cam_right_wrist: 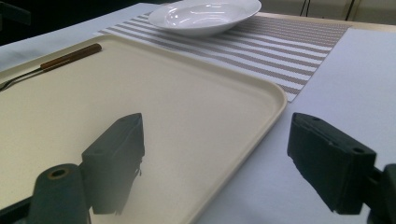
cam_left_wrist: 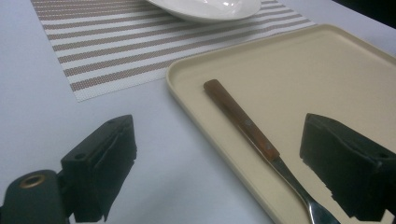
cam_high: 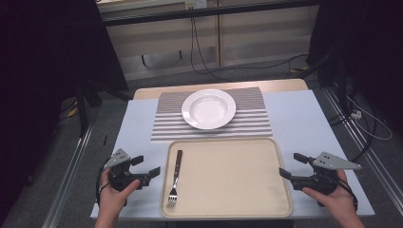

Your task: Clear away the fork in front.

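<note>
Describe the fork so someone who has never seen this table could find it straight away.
Start at the large beige rectangular tray on the near half of the table, in front of the striped placemat with the white round plate. Along the tray's left edge lies the fork, brown wooden handle toward the plate, metal tines toward the person. It is the tray's sole item, beside the left gripper.

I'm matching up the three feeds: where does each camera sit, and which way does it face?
High view: above the person's side, looking forward and down on the tray, plate and mat; both hands, left gripper and right gripper show.
Left gripper view: on the left gripper, facing the fork; its open jaws show.
Right gripper view: on the right gripper, facing across the tray; its open jaws show.
All share fork, tray, plate.
</note>
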Action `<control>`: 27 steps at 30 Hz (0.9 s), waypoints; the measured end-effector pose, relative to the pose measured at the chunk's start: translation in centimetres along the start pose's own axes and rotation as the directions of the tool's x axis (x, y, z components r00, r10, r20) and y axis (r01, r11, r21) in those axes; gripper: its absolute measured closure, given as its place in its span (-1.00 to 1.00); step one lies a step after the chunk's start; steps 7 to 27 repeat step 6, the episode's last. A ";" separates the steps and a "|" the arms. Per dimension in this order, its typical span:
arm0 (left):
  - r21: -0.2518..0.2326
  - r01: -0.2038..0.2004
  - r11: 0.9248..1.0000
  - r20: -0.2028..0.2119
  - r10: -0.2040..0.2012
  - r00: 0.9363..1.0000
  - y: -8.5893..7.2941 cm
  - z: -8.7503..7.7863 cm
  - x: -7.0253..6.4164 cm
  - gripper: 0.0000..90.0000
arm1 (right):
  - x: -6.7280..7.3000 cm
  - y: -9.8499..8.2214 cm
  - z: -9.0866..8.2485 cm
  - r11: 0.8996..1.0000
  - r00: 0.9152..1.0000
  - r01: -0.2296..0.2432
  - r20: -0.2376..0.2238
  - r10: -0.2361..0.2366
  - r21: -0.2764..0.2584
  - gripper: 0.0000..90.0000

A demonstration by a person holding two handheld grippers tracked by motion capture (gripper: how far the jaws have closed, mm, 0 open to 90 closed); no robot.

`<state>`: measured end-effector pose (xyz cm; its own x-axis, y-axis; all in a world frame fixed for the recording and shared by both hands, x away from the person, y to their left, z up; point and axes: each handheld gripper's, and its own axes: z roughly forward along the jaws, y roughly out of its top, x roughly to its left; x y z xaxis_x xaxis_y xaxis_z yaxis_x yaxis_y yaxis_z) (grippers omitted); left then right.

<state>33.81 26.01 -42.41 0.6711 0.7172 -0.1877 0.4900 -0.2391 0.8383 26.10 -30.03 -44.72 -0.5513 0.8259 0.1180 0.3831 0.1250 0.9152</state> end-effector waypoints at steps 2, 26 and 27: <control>0.005 -0.005 1.000 0.001 0.005 1.000 0.0 0.0 -0.1 -0.76 | -0.1 0.0 0.0 1.000 1.000 -0.002 0.003 0.002 0.000 -0.58; 0.001 0.001 1.000 0.001 -0.001 1.000 0.0 0.1 -0.1 -0.76 | 0.0 0.0 0.0 1.000 1.000 0.000 0.000 0.000 0.000 -0.58; 0.001 0.001 1.000 0.001 -0.001 1.000 0.0 0.1 -0.1 -0.76 | 0.0 0.0 0.0 1.000 1.000 0.000 0.000 0.000 0.000 -0.58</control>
